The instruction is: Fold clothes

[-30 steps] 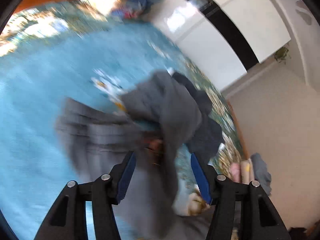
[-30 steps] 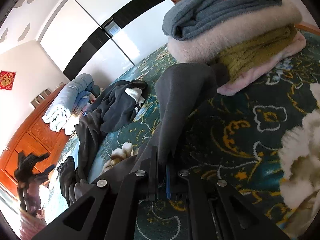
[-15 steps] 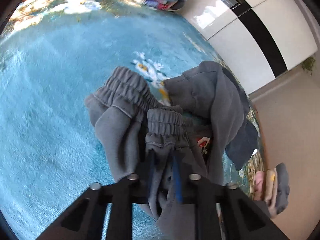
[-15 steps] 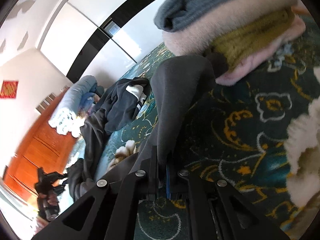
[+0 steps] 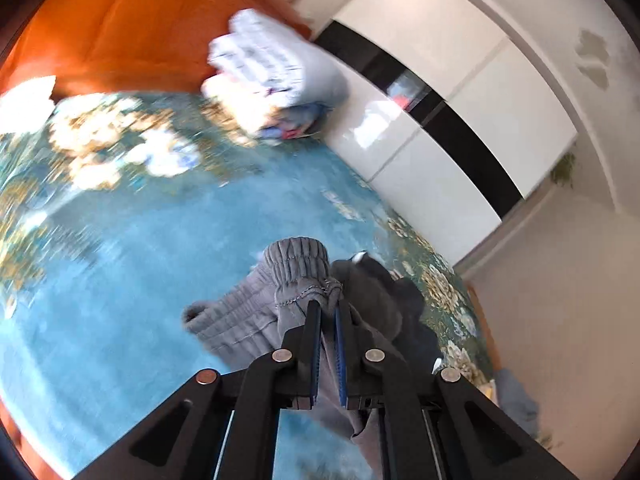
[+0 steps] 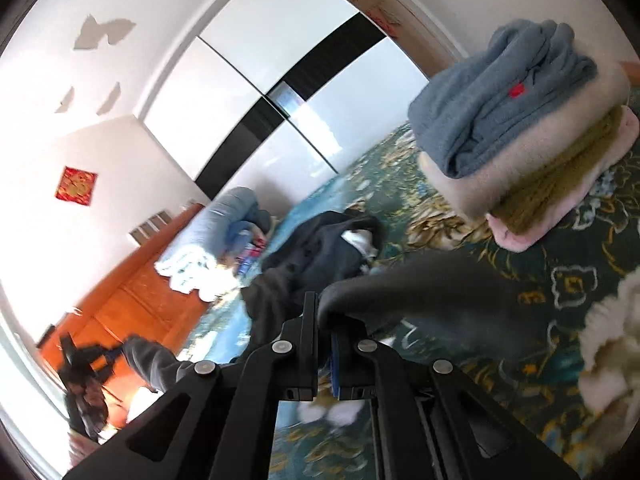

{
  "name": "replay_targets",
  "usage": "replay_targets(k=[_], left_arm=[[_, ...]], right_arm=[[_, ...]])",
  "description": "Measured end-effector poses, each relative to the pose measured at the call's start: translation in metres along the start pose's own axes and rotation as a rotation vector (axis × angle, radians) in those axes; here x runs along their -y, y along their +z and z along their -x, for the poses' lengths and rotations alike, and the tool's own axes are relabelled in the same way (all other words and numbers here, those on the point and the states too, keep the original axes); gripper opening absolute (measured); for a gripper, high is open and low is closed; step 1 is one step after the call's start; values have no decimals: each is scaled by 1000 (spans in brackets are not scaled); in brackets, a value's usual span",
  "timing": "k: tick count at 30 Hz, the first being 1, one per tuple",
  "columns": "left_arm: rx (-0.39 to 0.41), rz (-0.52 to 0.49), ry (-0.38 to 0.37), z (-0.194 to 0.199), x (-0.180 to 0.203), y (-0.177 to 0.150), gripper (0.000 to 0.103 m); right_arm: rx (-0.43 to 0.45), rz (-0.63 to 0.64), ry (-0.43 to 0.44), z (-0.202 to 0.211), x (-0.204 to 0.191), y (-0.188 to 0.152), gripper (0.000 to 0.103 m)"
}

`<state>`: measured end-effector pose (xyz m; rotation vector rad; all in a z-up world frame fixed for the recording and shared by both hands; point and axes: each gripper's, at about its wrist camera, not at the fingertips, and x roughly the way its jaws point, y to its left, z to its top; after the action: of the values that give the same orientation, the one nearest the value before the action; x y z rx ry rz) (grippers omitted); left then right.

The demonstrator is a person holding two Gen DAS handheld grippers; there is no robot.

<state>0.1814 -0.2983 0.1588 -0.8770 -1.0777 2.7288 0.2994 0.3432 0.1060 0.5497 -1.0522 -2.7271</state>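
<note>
Over the bed (image 5: 120,240) a pair of grey sweatpants (image 5: 296,276) hangs between two clamps: the left hand-held gripper (image 5: 328,312) pinches the waistband, the right hand-held gripper (image 6: 324,312) another edge. Lift-and-spread step, probably; next, pull taut and lay flat.

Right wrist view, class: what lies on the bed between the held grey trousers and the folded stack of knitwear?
Only bare patterned bedspread separates grey trousers from the folded stack, as the right wrist view shows.
</note>
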Motion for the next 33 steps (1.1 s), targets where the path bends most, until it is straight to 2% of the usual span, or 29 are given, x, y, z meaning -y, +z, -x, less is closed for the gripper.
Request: replay_targets(k=[2, 5, 7, 12, 14, 18, 20, 22, 24, 26, 28, 31, 33], left_arm=[[-32, 46, 26, 5, -32, -14, 7], [-61, 103, 79, -14, -62, -28, 7], [-74, 142, 95, -29, -75, -30, 7], [-109, 190, 110, -57, -90, -35, 7], [-116, 201, 121, -64, -96, -37, 7], [-130, 219, 138, -75, -101, -39, 7], [-136, 224, 142, -81, -105, -40, 7], [-139, 230, 146, -85, -107, -43, 7], [-140, 234, 146, -87, -110, -45, 7], [-143, 236, 141, -88, -111, -46, 8], [-145, 232, 135, -86, -113, -47, 8], [-148, 234, 127, -85, -116, -49, 8], [-144, 244, 129, -88, -117, -49, 8]], right_arm=[[-23, 4, -25, 7, -11, 1, 4], [-118, 39, -98, -19, -29, 11, 4], [-198, 68, -145, -59, -30, 16, 5], [-370, 50, -251, -166, 4, 8, 5], [-410, 58, -296, -193, 13, 5, 5], [-475, 67, -320, -223, 24, 2, 7], [-479, 77, -286, -219, 22, 7, 7], [-452, 89, -238, -199, 18, 12, 12], [-414, 99, -193, -171, 16, 17, 26], [-374, 102, -149, -141, 16, 21, 34], [-334, 81, -116, -99, 26, 20, 36], [-327, 62, -185, -61, 48, 11, 38], [-365, 18, -249, -59, 70, 3, 38]])
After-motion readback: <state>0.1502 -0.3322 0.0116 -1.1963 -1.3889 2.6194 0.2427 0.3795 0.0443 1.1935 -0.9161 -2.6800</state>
